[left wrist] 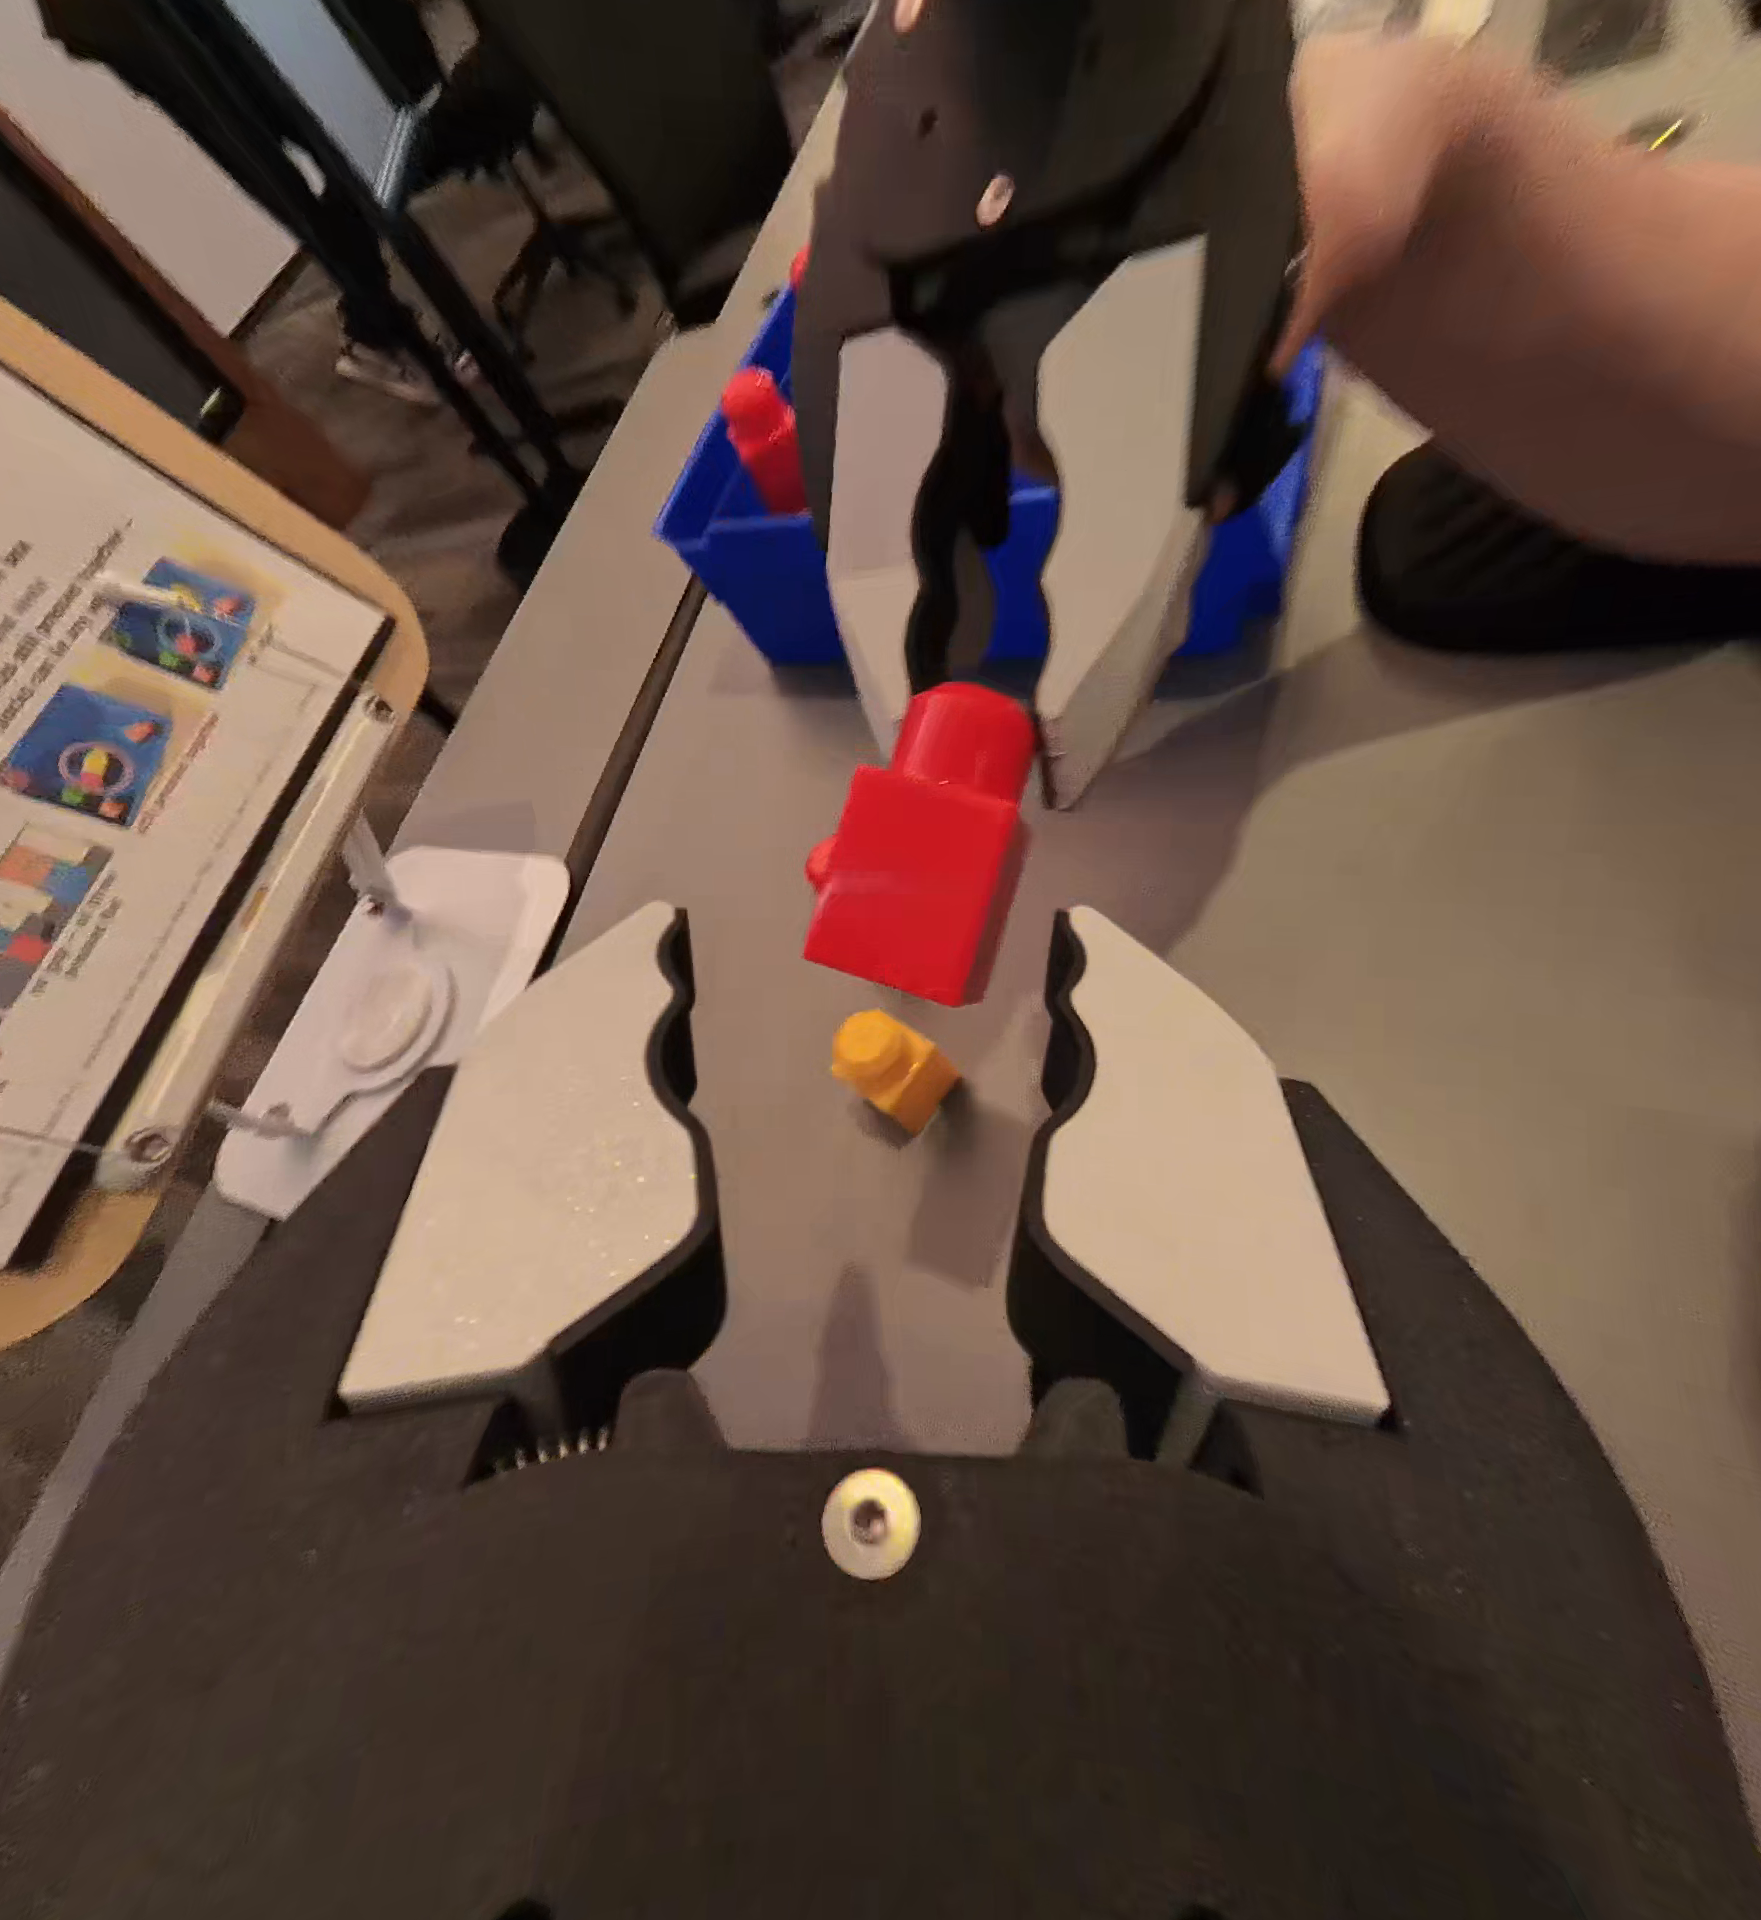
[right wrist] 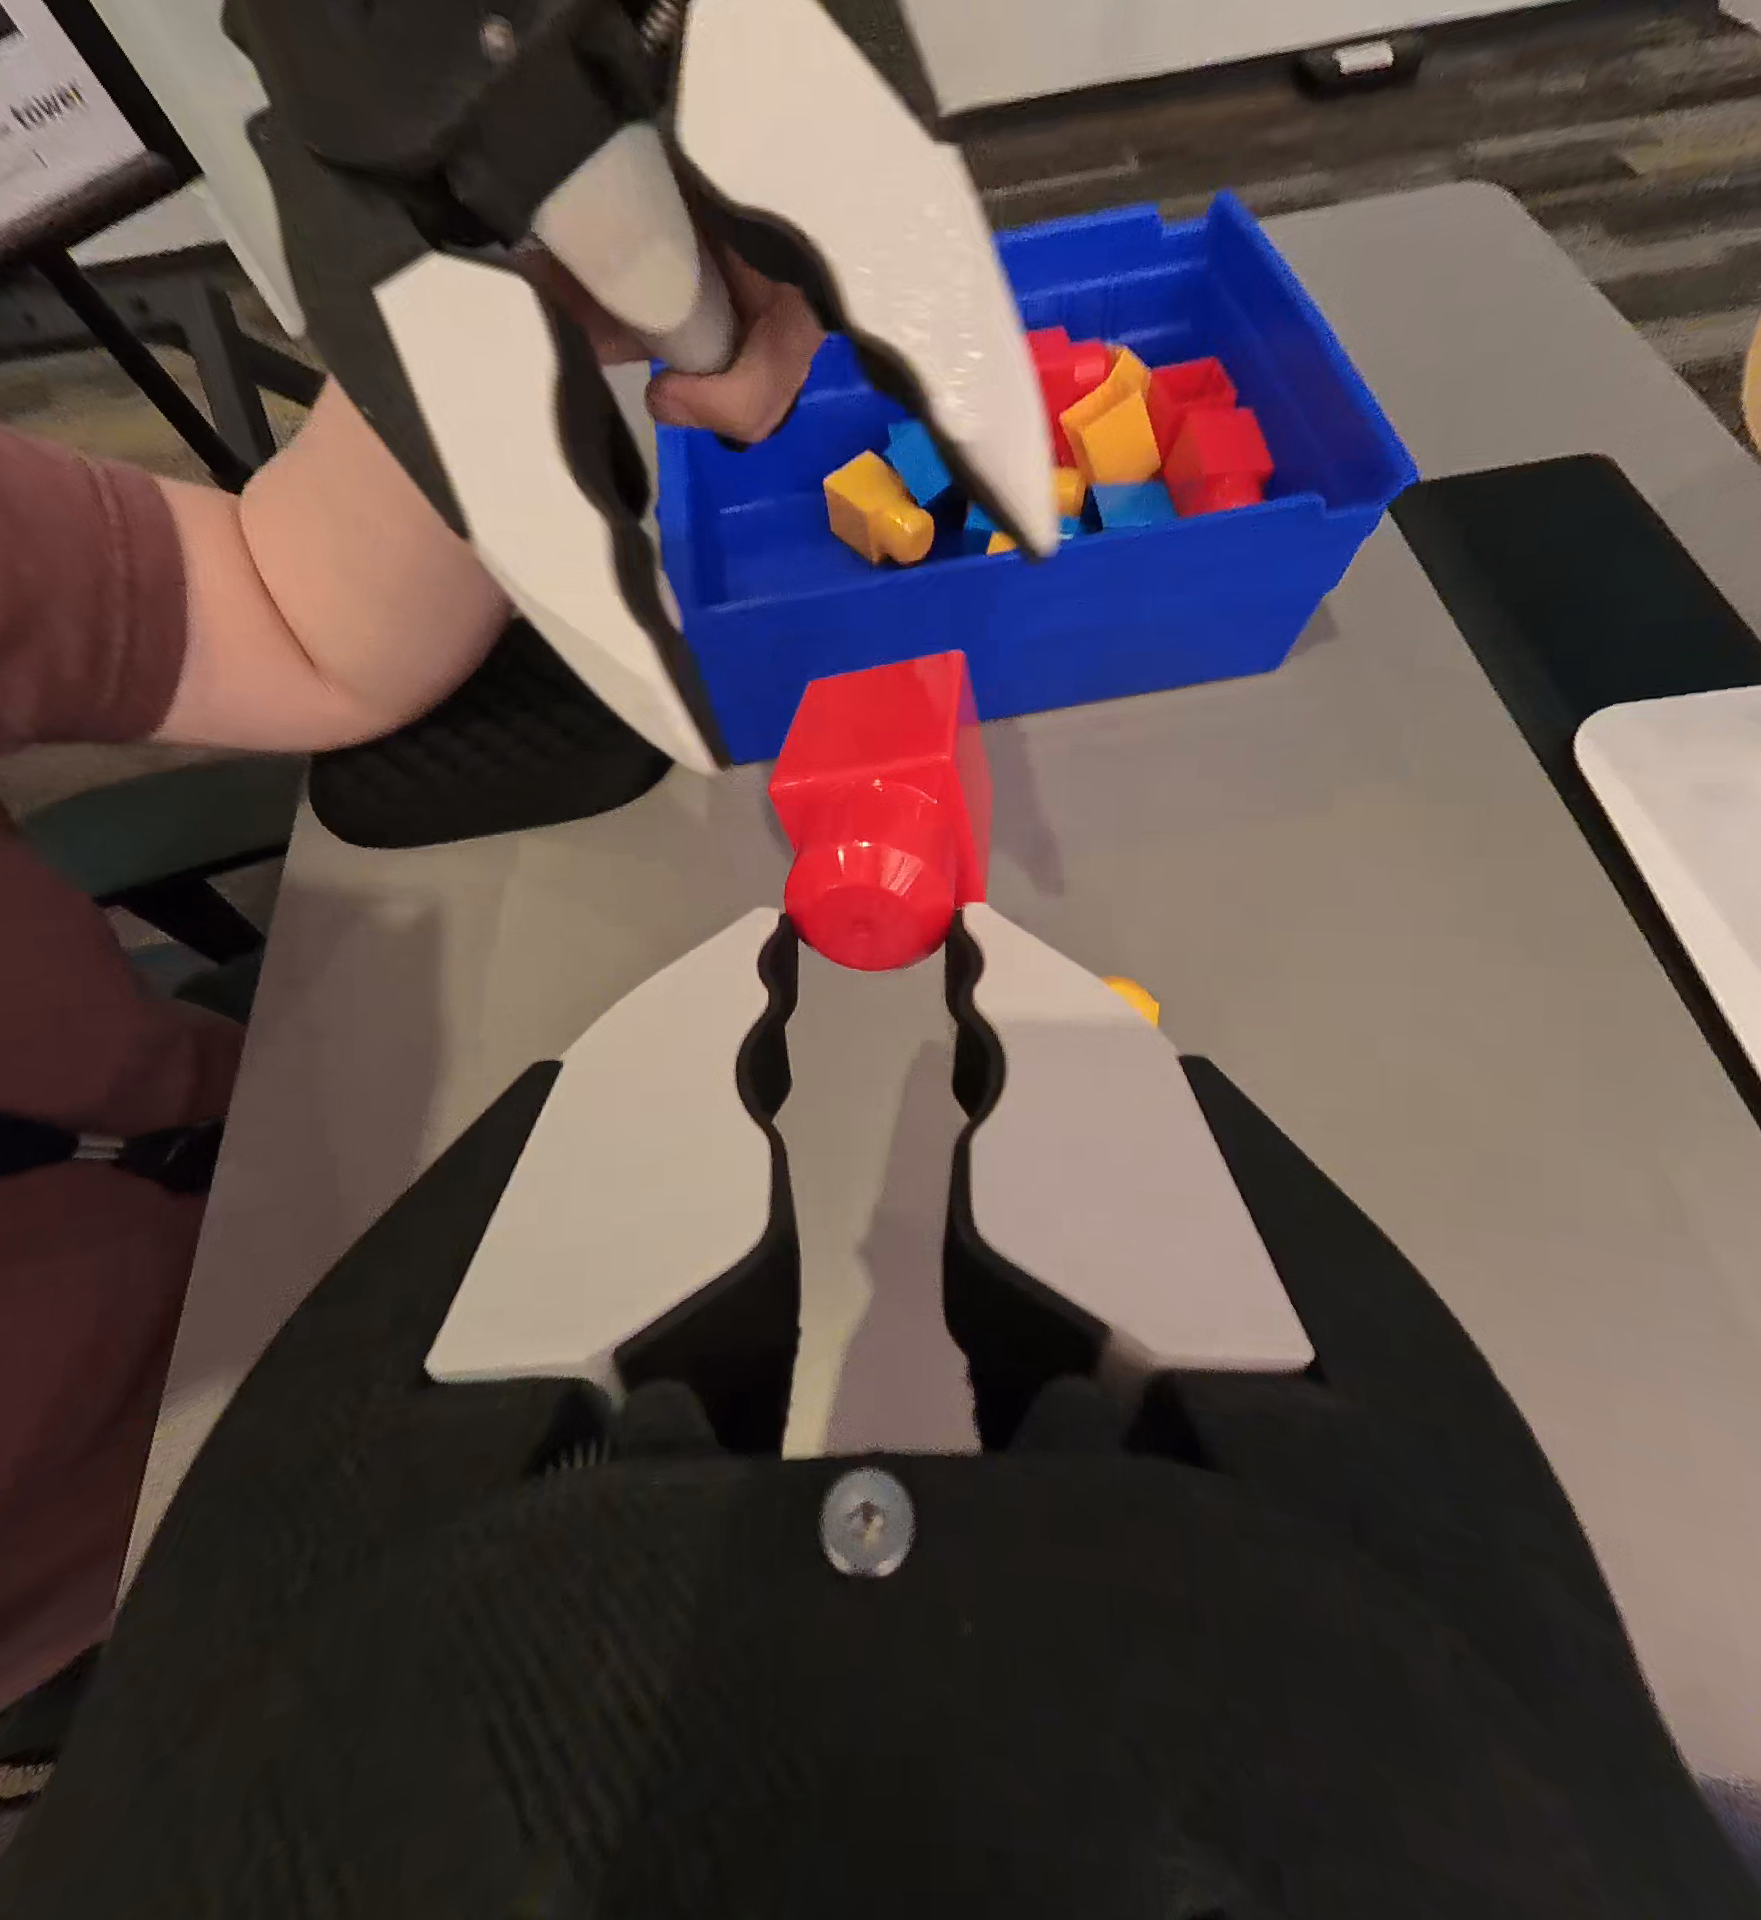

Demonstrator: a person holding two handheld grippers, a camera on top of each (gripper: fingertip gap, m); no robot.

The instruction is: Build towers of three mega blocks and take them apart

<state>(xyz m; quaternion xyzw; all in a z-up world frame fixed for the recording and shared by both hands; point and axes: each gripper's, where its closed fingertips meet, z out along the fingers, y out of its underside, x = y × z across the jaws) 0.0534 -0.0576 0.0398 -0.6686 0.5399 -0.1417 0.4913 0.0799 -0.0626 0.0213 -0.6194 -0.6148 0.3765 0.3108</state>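
A grey table point(right wrist: 1271, 935) in a carpeted room holds a blue bin point(right wrist: 1115, 644) of red, yellow and blue blocks, with a white tray point(right wrist: 1707, 831) at the table's edge and an instruction board point(left wrist: 107, 831) on a stand beside it.

The right gripper point(right wrist: 871, 925) pinches a red block point(right wrist: 886, 790) by its round stud, both fingertips pressed against the stud's sides; the block's square body juts forward beyond the tips, toward the bin, and is lifted off the table.

The left gripper point(left wrist: 871, 935) faces it from the opposite side with its jaws spread wide and nothing between them. The red block point(left wrist: 917, 873) hangs just ahead of its fingertips, not touching either.

A yellow block point(left wrist: 891, 1070) lies on its side on the table under the left gripper's open jaws, below the red block; from the right wrist view only its edge point(right wrist: 1130, 997) peeks out just beside the right gripper's right finger.

A person's forearm point(right wrist: 336, 603) in a maroon sleeve rests at the table's edge.
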